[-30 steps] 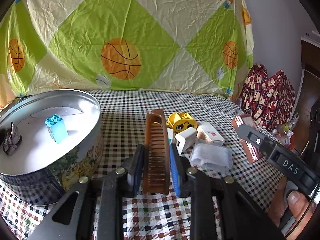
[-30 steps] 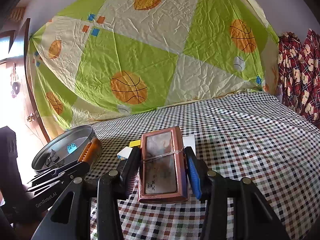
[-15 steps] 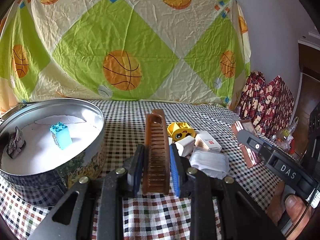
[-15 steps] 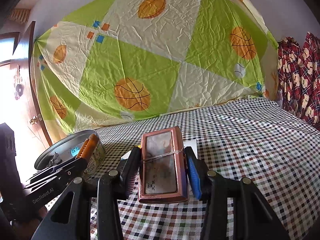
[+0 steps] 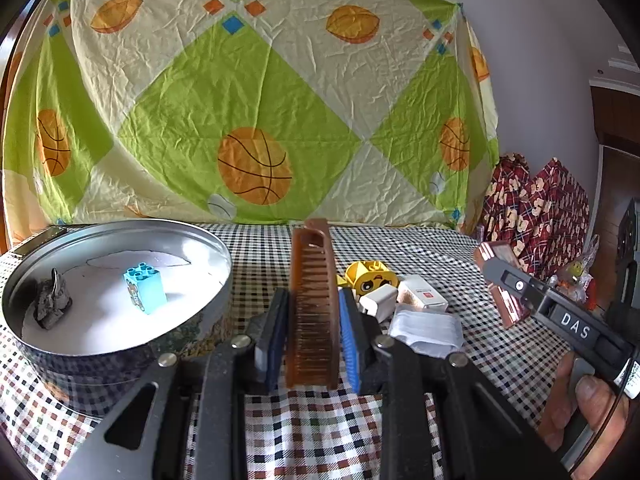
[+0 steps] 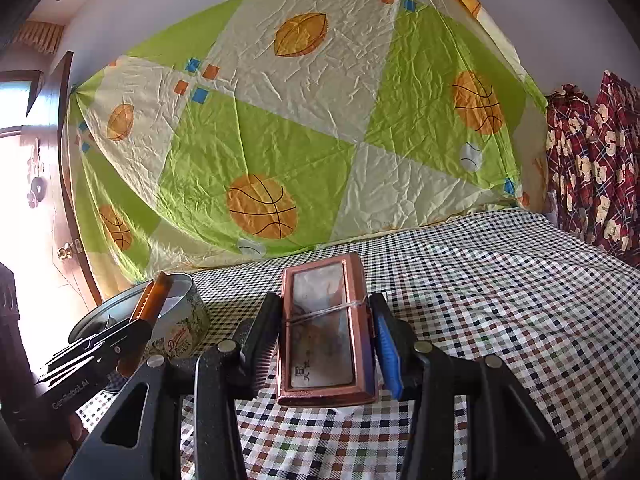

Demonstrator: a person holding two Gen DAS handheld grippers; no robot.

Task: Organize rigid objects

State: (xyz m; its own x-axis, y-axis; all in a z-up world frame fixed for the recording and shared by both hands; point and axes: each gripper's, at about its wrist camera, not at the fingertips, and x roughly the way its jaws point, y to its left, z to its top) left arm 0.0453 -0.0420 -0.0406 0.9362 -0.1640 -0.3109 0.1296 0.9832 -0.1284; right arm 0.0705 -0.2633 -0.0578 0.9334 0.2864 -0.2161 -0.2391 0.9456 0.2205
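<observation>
My left gripper is shut on a brown comb, held above the checkered cloth just right of a round metal tin. The tin holds a blue toy brick and a small grey object. My right gripper is shut on a copper-coloured flat case with a window lid, held above the cloth. The case also shows in the left wrist view, at the right. The comb and tin show at the left of the right wrist view.
On the cloth right of the comb lie a yellow face block, a white charger, a small white box and a white folded packet. A green basketball-print sheet hangs behind. Red patterned fabric is at the right.
Both grippers have risen and tilted upward with their loads. The left gripper has drawn closer to the tin, which now looks larger.
</observation>
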